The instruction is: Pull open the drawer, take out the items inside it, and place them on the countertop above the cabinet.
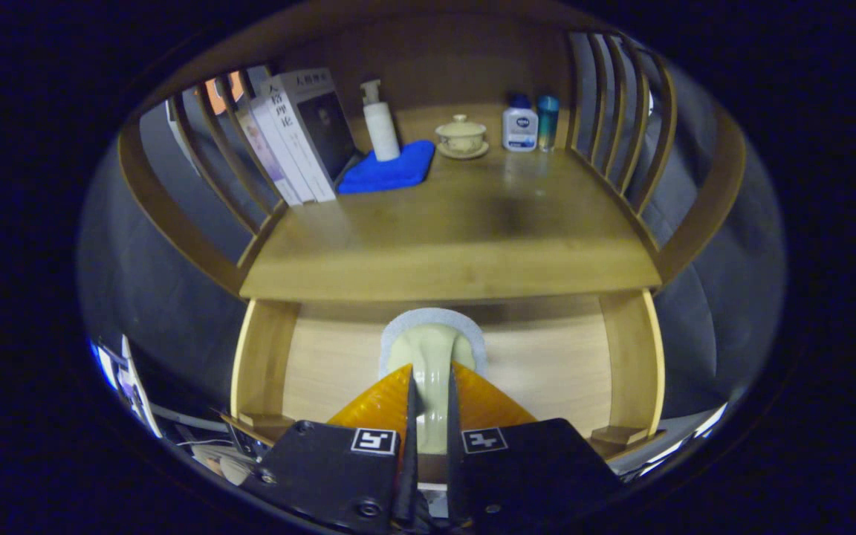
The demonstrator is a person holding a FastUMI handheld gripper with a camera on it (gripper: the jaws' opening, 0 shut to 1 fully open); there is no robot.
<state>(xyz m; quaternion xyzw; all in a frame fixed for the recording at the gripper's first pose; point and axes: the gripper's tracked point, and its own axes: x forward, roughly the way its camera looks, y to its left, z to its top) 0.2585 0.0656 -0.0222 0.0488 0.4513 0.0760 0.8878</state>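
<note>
Over open drawer (pixel 547 364) | gripper (pixel 429 386) level, clenched on pale item (pixel 429 357)

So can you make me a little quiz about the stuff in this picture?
1. True or false: the drawer is open.
2. What sits on the blue cloth? A) a white pump bottle B) a cup C) a book
3. What is the gripper closed on?

Key
1. True: it is pulled out beneath the countertop.
2. A.
3. A pale cream item between its fingers, above the drawer, with a grey piece behind it.
</note>
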